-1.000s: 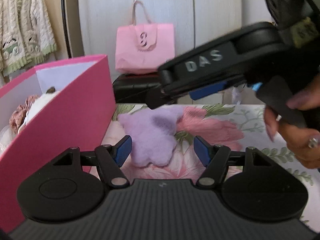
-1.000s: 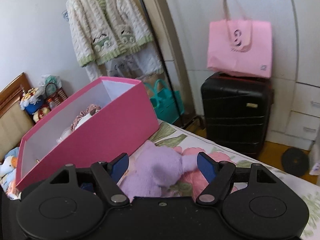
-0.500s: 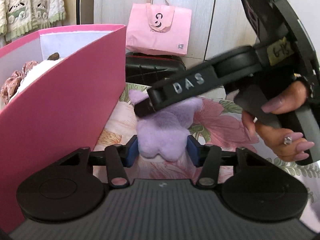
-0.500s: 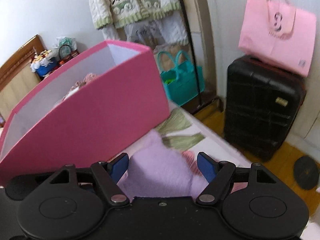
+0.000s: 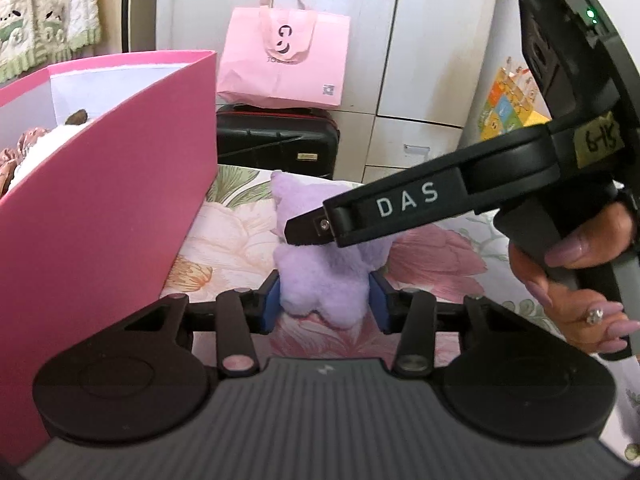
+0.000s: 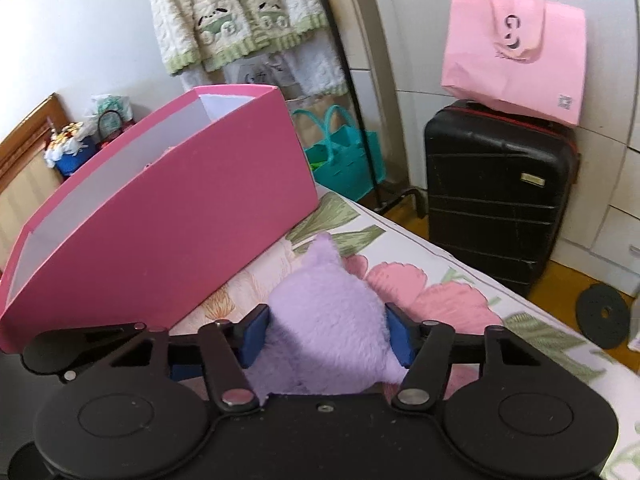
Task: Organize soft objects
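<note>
A purple plush toy point(image 5: 320, 276) lies on the floral bedsheet point(image 5: 236, 236) beside the pink box point(image 5: 112, 208). My left gripper point(image 5: 325, 300) is shut on the toy's near end, blue pads pressing its sides. My right gripper point(image 6: 326, 336) is shut on the same toy point(image 6: 324, 320) from the other side; its black body point(image 5: 400, 204) reaches in from the right in the left wrist view. The pink box point(image 6: 160, 216) is open on top and holds soft items point(image 5: 36, 148) seen only in part.
A black suitcase point(image 6: 496, 192) with a pink paper bag point(image 6: 516, 52) on top stands past the bed's edge. A teal bag point(image 6: 340, 156) and a clothes rack with a knit cardigan point(image 6: 236, 12) stand behind the box. White cabinets point(image 5: 432, 60) line the wall.
Both grippers moved in onto the purple toy and closed on it. The right gripper dropped lower and nearer; the toy now sits between both pairs of pads.
</note>
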`<state>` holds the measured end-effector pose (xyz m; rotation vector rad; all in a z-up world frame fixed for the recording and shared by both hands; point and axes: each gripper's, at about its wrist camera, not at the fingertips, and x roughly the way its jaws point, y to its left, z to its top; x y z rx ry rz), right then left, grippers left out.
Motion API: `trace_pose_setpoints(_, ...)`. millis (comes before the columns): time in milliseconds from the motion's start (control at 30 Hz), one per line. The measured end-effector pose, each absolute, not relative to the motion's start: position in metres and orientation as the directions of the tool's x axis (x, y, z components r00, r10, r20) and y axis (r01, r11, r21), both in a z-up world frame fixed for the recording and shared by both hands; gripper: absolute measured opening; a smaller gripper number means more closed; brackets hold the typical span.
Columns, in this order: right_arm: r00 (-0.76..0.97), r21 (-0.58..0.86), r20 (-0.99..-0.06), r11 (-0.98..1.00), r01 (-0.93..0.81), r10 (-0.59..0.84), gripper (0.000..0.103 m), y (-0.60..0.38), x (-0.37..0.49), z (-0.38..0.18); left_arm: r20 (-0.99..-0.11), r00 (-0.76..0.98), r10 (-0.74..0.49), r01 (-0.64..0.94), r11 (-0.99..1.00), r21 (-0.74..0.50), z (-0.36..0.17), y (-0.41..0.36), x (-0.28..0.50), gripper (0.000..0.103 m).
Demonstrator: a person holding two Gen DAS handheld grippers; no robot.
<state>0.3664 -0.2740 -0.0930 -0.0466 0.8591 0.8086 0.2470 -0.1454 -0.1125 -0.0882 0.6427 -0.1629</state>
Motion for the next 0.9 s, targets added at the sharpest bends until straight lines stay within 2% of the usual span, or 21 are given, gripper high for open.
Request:
trace_pose_setpoints(333, 0.428, 0.297, -0.678, 0.755, -0.584, 0.598, 0.063, -0.291, 0.33, -0.08, -0.571, 0.785, -0.241, 0.201, 0.971, -0.132, -0.096, -0.145, 0.22, 0.042)
trace_pose_setpoints(900, 0.521, 0.26, -0.67, 0.825, -0.502, 0.528, 0.063, -0.283, 0.227, -0.048, -0.545, 0.764, -0.344, 0.344, 0.933, -0.107, -0.069, -0.12, 0.139, 0.037)
